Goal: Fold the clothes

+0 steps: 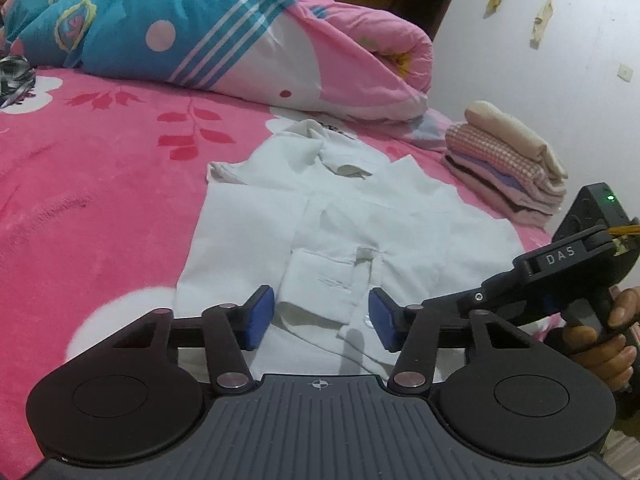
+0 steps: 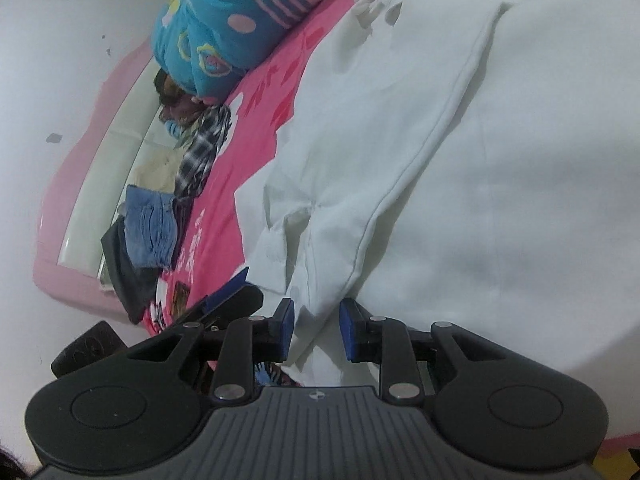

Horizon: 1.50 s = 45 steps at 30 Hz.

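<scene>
The left gripper (image 1: 322,318) sits nearest, its blue pads (image 1: 260,322) spread apart over the near hem of one white shirt (image 1: 340,216) lying flat on the pink bedsheet (image 1: 88,184) — nothing between them is clamped. The right gripper (image 2: 316,330) also stands apart, a fold of the shirt's edge lying in its gap. One stack of folded clothes (image 1: 508,164) rests beyond the shirt to the right — one rolled quilt (image 1: 224,28) behind.
</scene>
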Available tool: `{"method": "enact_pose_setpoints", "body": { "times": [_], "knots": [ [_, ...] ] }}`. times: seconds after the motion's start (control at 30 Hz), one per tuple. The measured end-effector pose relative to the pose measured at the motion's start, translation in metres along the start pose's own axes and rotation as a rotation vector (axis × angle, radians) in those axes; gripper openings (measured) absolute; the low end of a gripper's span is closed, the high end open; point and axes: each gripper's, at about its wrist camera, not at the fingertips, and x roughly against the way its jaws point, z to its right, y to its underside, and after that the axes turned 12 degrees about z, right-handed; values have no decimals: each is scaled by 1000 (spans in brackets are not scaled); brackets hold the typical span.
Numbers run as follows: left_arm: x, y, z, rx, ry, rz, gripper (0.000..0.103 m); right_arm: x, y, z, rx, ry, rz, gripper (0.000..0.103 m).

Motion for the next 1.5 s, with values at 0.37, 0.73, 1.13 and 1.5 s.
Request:
{"method": "enact_pose_setpoints", "body": {
  "times": [0.37,0.73,1.13,1.5],
  "knots": [
    [-6,-5,-8,56,-39,-2,9,1,1,4,-2,-36,65,4],
    [-29,-60,-30,342,89,26,7,20,-47,-22,59,-157,189,3],
    [-129,-105,-64,525,70,-23,22,-12,-155,7,-105,-225,288,4],
    [-142,-111,-82,537,13,37,55,-55,-199,90,-375,-195,332,25]
  ]
}}
